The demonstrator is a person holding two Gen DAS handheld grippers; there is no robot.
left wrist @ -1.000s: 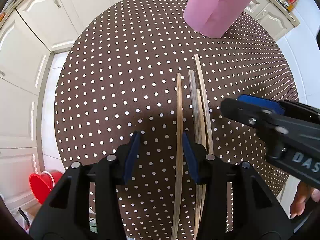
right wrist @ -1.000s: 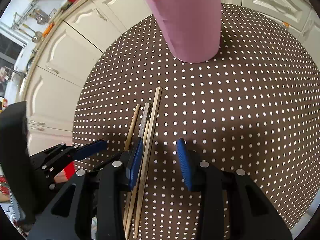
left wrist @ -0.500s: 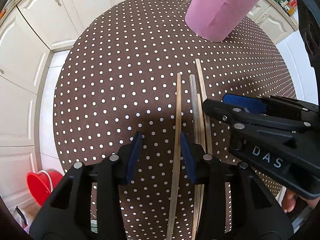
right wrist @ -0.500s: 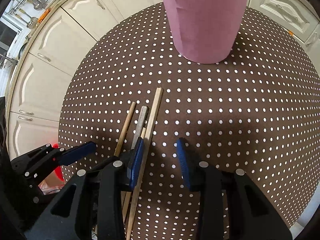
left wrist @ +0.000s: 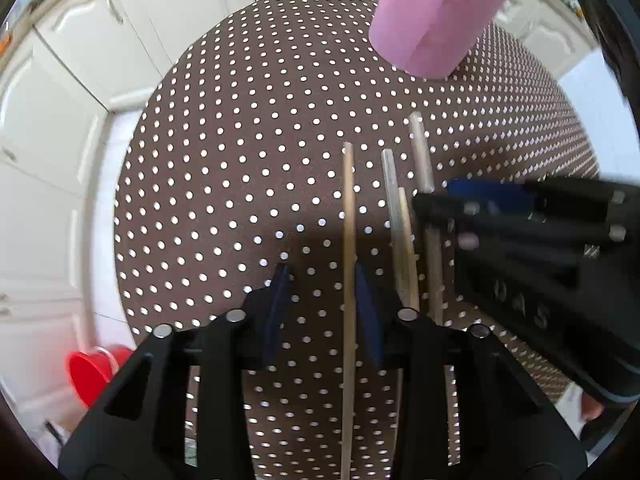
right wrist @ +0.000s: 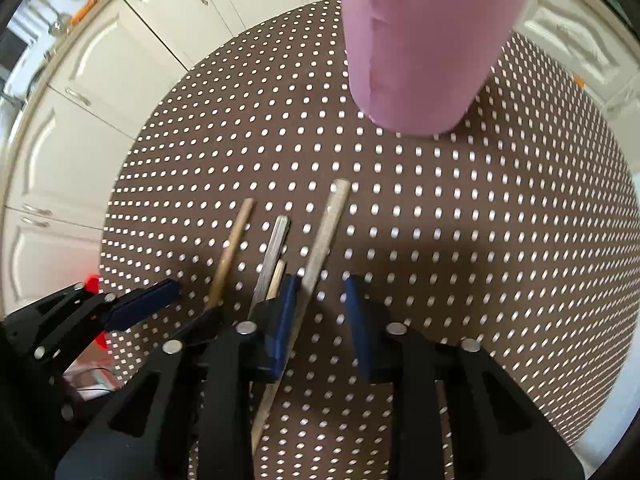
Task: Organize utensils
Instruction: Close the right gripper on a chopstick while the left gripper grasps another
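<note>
The sticks (left wrist: pixel 348 240) look like matt pale wood, one (right wrist: pixel 276 248) greyer. The pink cup (right wrist: pixel 424 48) seems matt paper. A dotted brown cloth (left wrist: pixel 240 160) covers the bench; both tools are black plastic.

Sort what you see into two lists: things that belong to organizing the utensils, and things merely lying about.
Belongs to the job:
chopsticks on the table
pink holder
left gripper
right gripper

Just lying about:
red bucket on the floor
white cabinets
</note>
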